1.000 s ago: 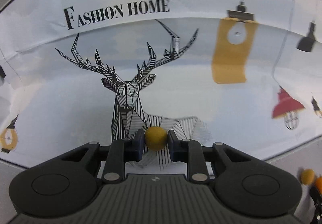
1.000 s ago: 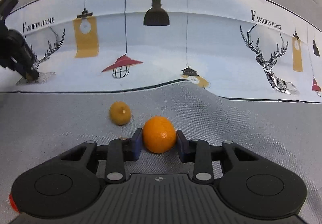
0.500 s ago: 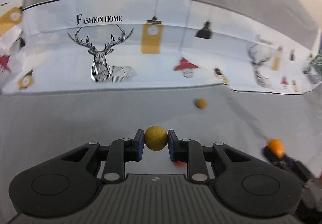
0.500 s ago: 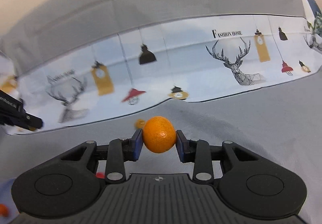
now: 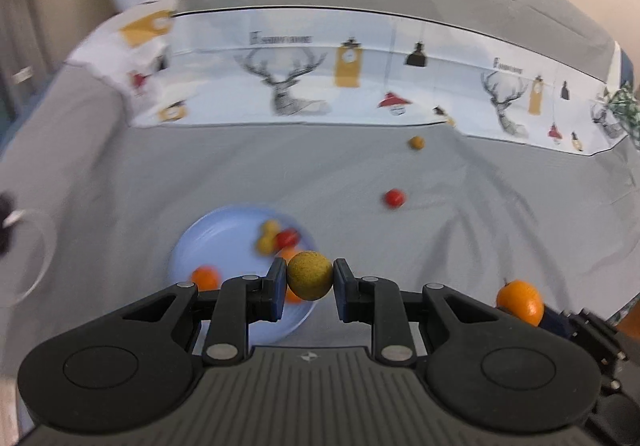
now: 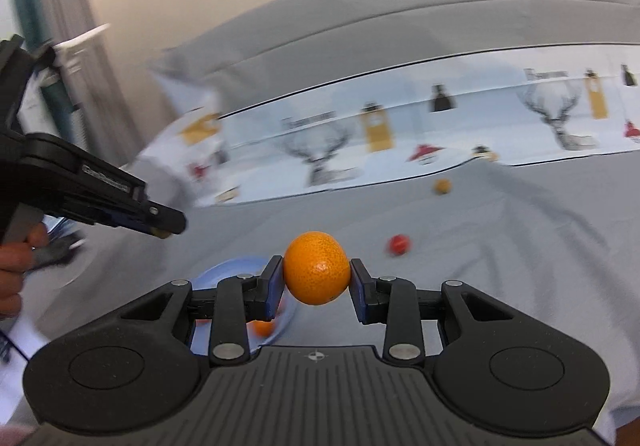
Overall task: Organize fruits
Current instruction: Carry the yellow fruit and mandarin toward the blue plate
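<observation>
My left gripper (image 5: 310, 282) is shut on a small yellow-brown fruit (image 5: 310, 280) and holds it above the near right rim of a light blue plate (image 5: 216, 238). The plate holds several fruits: yellow ones (image 5: 268, 236), a red one (image 5: 287, 238) and an orange one (image 5: 205, 277). My right gripper (image 6: 316, 274) is shut on an orange mandarin (image 6: 316, 268), also seen in the left wrist view (image 5: 520, 301). The plate (image 6: 228, 270) lies below and to its left. The left gripper (image 6: 160, 224) shows at far left.
A grey cloth (image 5: 460, 230) covers the table. A small red fruit (image 5: 395, 197) and a small yellow-orange fruit (image 5: 416, 142) lie loose on it beyond the plate. A printed deer-and-lamp sheet (image 5: 360, 85) runs along the back. A clear round object (image 5: 28, 258) sits at far left.
Both grippers have pulled back and swung left with their fruits still held. The blue plate with fruits has come into view under them.
</observation>
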### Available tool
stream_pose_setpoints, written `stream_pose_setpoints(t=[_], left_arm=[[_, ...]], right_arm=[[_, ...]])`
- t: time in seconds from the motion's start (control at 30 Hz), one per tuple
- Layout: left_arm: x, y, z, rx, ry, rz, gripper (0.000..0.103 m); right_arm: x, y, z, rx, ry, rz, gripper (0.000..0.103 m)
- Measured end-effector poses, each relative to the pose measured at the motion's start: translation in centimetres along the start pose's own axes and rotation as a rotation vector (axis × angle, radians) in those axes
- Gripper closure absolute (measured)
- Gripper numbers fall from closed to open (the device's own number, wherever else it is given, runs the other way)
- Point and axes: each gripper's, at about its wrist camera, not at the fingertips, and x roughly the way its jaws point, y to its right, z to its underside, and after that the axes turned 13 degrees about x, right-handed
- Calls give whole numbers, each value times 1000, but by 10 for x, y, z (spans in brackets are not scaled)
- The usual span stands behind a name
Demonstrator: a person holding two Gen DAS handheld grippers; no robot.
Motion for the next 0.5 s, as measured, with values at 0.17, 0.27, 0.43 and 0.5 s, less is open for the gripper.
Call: stream_pose_setpoints(t=[0.17, 0.27, 0.43, 0.5], left_arm=[[-43, -20, 58, -37, 10, -56, 76], [-60, -27, 82, -67, 19, -65, 76], [-81, -30, 114, -102, 42, -64, 76], [-87, -30, 122, -104, 55, -64, 76]], right_arm=[[-27, -41, 31, -73, -30, -67, 67], [-41, -58, 47, -106, -42, -97, 67], [-60, -81, 66, -170, -54, -123, 67], [-68, -87, 69, -188, -46, -126, 67]])
